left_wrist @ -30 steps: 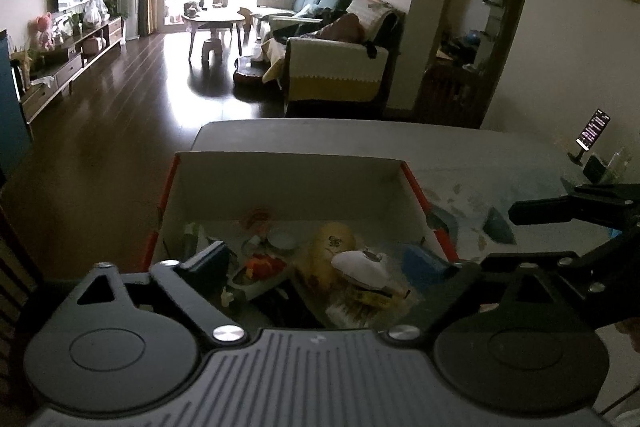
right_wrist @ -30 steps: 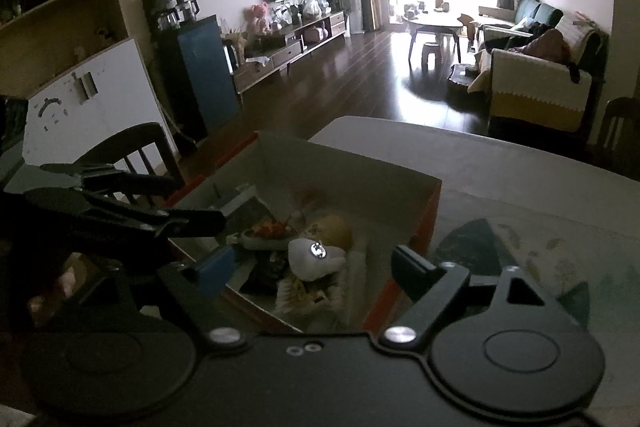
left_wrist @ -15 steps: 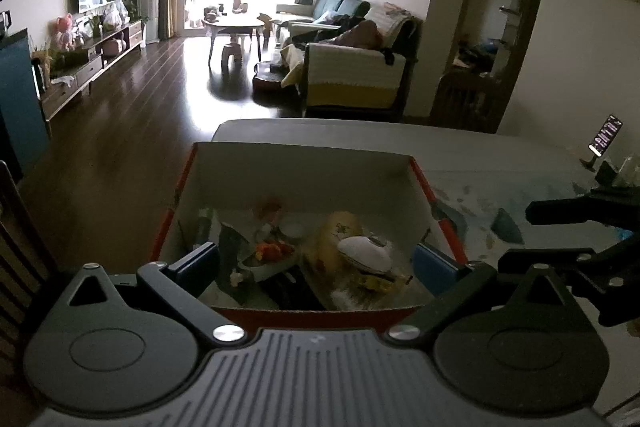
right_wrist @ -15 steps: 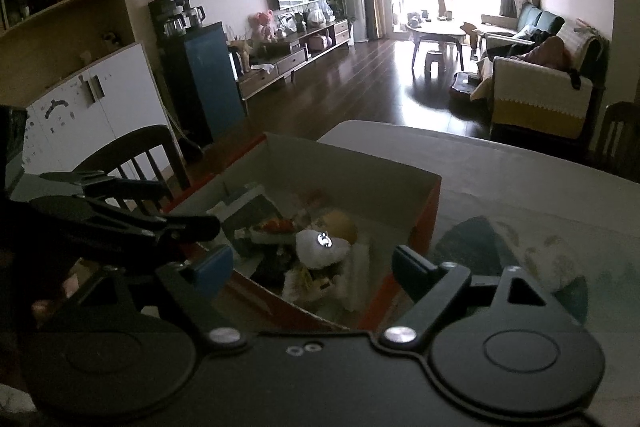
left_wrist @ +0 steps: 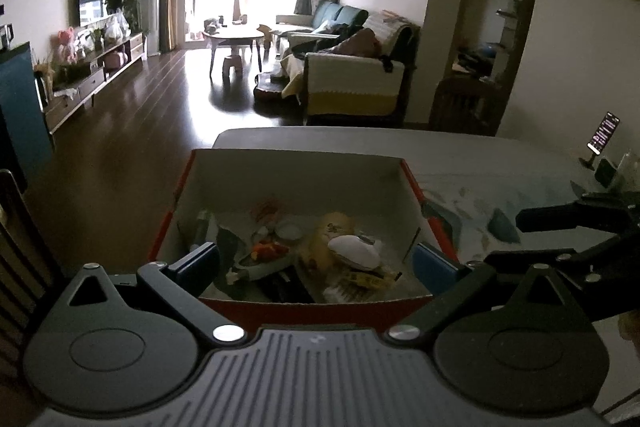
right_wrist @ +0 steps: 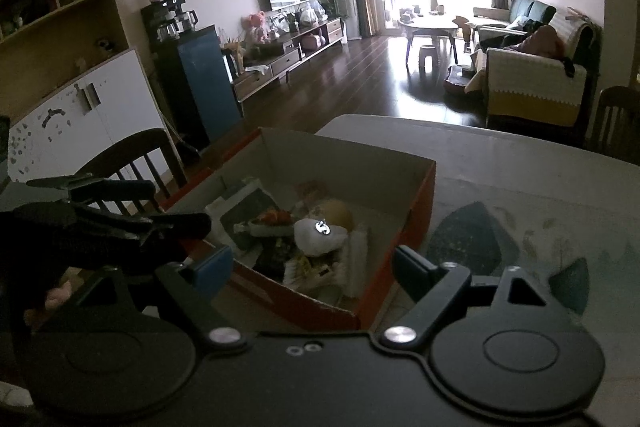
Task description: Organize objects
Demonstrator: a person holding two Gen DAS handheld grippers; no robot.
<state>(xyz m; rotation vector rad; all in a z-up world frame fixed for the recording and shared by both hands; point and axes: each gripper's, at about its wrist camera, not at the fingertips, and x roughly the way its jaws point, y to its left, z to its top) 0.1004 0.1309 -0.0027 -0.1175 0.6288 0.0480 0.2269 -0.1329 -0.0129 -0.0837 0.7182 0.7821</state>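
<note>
Both grippers have drawn back toward the near side of the box since the earlier frames: one second ago the left gripper's fingers reached over the contents, whereas now the red near wall lies across the left wrist view between them. The box (left_wrist: 298, 183), cardboard with a red outside and a pale inside, sits open-topped on the table (left_wrist: 480, 163) near its left end. Its contents form a loose heap: a white rounded object (left_wrist: 354, 253) with a shiny spot rests on top, touching a yellow object (left_wrist: 332, 227) behind it, with a small orange item (left_wrist: 266, 249) to their left and dark flat items below. Individual pieces in the heap are too dim to identify further. The left gripper (left_wrist: 316, 263) is spread wide and holds nothing; its blue-padded fingers straddle the near wall of the box, one toward each near corner. The right gripper (right_wrist: 310, 265) is likewise spread wide and empty, positioned at the box's near right corner, with its left finger over the near wall and its right finger outside above the table. In the right wrist view the left gripper (right_wrist: 132, 203) appears at the left edge beside a wooden chair (right_wrist: 132, 155). A phone on a stand (left_wrist: 604, 135) stands at the far right of the table.
</note>
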